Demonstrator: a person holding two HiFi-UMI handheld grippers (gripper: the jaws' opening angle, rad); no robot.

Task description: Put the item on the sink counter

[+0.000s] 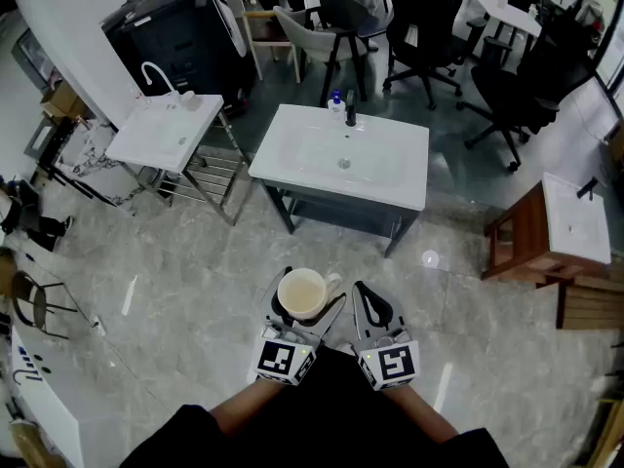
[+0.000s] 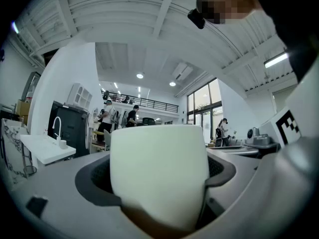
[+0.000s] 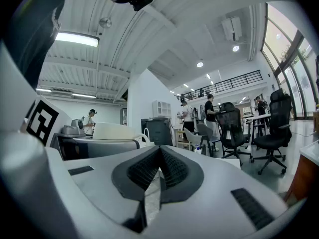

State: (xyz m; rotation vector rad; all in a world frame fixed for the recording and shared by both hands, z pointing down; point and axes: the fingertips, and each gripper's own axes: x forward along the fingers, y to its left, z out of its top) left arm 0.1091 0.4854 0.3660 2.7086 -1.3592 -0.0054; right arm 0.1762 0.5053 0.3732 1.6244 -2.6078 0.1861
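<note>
Cream mug point(image 1: 304, 292) upright in left tongs point(image 1: 306, 305); white sink counter point(image 1: 400, 188) well ahead

Left gripper point(image 2: 158, 193) — jaws spread wide, dark ribbed pads point(image 2: 92, 180) pressing on both sides of a white cup point(image 2: 159, 166). Cup upright, fills the centre of the frame. Far left: small white sink point(image 2: 42, 148) with a curved white faucet point(image 2: 56, 126), black cabinet point(image 2: 70, 128) behind it. Background — people point(image 2: 132, 116) standing, tall windows point(image 2: 202, 108), round ceiling lights point(image 2: 140, 75) lit.
</note>
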